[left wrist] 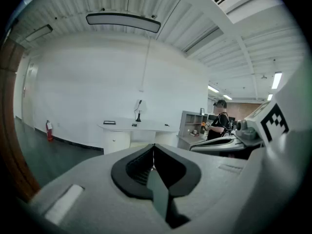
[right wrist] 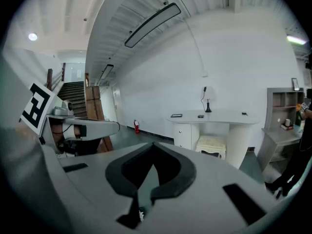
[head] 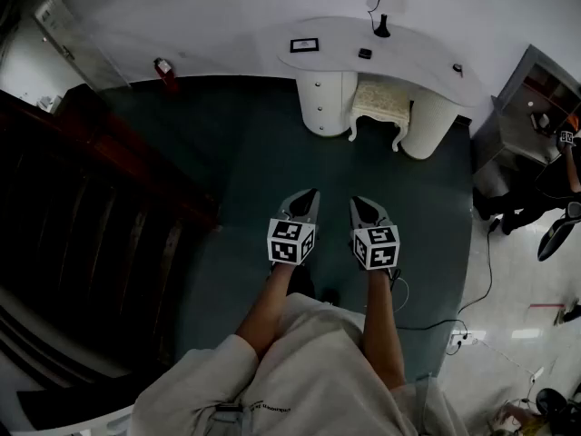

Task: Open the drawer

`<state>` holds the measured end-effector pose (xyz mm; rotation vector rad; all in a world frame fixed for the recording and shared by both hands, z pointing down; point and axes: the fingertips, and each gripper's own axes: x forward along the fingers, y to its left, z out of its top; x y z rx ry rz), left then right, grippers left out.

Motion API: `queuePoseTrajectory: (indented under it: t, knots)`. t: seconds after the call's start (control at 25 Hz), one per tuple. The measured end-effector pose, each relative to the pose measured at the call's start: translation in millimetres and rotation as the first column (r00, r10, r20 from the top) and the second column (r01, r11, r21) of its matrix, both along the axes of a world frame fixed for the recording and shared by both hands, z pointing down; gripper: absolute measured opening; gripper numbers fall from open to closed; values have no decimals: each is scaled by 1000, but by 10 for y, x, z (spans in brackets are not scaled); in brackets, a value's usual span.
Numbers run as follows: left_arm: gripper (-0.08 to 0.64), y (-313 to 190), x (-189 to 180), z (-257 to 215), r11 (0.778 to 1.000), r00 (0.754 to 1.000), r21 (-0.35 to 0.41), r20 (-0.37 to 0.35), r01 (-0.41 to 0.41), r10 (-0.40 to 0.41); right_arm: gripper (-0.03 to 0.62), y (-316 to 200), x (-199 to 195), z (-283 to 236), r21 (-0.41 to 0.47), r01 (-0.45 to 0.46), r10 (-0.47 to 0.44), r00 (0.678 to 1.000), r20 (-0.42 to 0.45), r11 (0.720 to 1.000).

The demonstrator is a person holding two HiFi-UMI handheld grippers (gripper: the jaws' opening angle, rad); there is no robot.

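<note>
A white curved desk (head: 381, 48) stands against the far wall, well away from me across the dark green floor. Its drawer unit (head: 325, 101) is the left pedestal, with small round knobs. It also shows in the left gripper view (left wrist: 116, 140) and the right gripper view (right wrist: 184, 135). I hold both grippers side by side at waist height, pointing towards the desk. The left gripper (head: 307, 194) (left wrist: 154, 147) is shut with nothing in it. The right gripper (head: 363, 205) (right wrist: 153, 147) is also shut and empty.
A cream stool (head: 381, 105) sits under the desk, and a lamp (head: 381, 25) stands on top. A dark wooden staircase (head: 100, 180) fills the left. A red fire extinguisher (head: 165, 73) stands by the wall. At the right are a grey shelf unit (head: 531, 89), a person (head: 554, 189) and a floor cable (head: 463, 339).
</note>
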<state>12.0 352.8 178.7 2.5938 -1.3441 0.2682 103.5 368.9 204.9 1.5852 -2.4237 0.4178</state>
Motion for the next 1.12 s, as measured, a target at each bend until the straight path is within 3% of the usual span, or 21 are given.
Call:
queuePoseTrajectory:
  t: [0.16, 0.44, 0.68, 0.76, 0.88, 1.12]
  knots:
    - [11, 38, -99, -2, 1000, 1000, 3, 20, -9, 9, 15, 71, -137, 37, -11, 16, -16, 1000, 19, 1000]
    - [11, -57, -183, -2, 1000, 1000, -11, -9, 5, -6, 15, 75, -273, 79, -12, 41, -41, 998, 45, 999]
    - [11, -144, -167, 82, 999, 1000, -45, -23, 0, -1, 15, 92, -278, 18, 55, 81, -88, 984, 153, 995]
    - [11, -185, -165, 160, 998, 1000, -65, -24, -15, 14, 15, 83, -302, 66, 54, 117, -125, 973, 193, 992]
    - [11, -300, -174, 195, 996, 999, -76, -29, -36, 34, 14, -41, -264, 104, 41, 103, -110, 957, 269, 994]
    - [11, -692, -241, 129, 996, 998, -84, -53, -41, 36, 15, -390, -370, 82, 35, 135, -140, 971, 193, 990]
